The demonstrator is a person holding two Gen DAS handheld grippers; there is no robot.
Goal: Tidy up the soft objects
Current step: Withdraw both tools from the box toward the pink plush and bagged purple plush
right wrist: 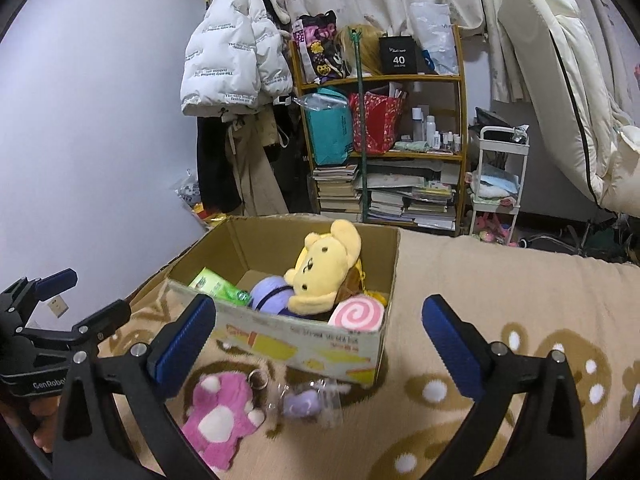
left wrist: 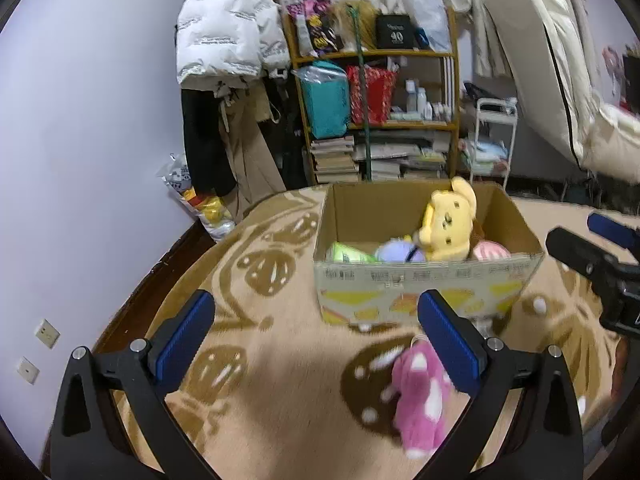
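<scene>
Left gripper [left wrist: 316,334] and right gripper [right wrist: 318,340] both stand spread wide and hold nothing, poised above the blanket [right wrist: 500,280]. The pink plush [right wrist: 220,412] and a small purple keychain toy [right wrist: 302,402] lie loose just in front of the cardboard box [right wrist: 304,344]. The box already holds the yellow bear [right wrist: 324,268] and other soft toys, so these two appear next for collection.

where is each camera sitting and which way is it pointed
Left wrist: sits on the left gripper, low over the patterned blanket, facing the cardboard box and shelf; its open blue-padded fingers frame the view, the right gripper enters at right.
Right wrist: sits on the right gripper, right of the box, facing the same way; its open fingers show, the left gripper at left.
Shared: box, yellow bear, pink plush, shelf.
</scene>
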